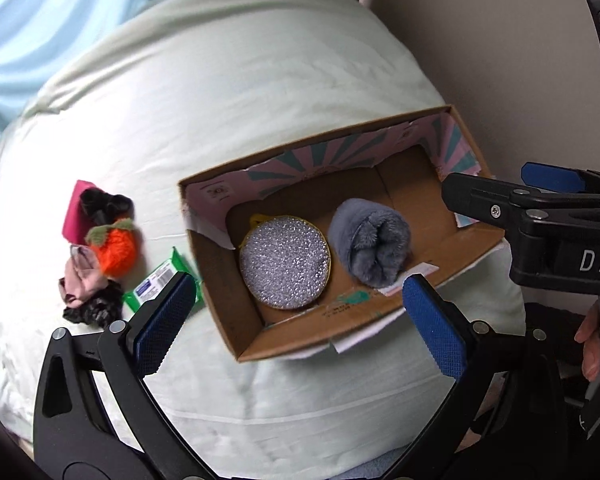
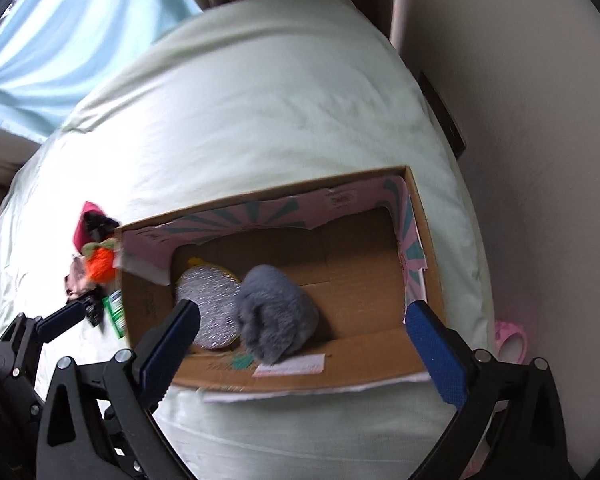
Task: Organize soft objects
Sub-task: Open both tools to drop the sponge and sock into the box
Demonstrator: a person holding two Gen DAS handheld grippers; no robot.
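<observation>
Left tongs [image 1: 296,312] wide apart, right tongs [image 2: 312,332] likewise (both empty), above box [image 2: 428,264]

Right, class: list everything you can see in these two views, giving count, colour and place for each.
cardboard box: one, brown, on the bed.
sequin pad: one, silver, in the box, left side.
fuzzy roll: one, grey, in the box beside the pad.
plush: one, orange, in the pile left of the box.
pink block: one, in the pile.
scrunchies: several, black and pink, in the pile.
green packet: one, between pile and box.
bed cover: one, pale green.
tape roll: one, pink, right of the bed.
left gripper: fingers blue, open.
right gripper: fingers blue, open.
</observation>
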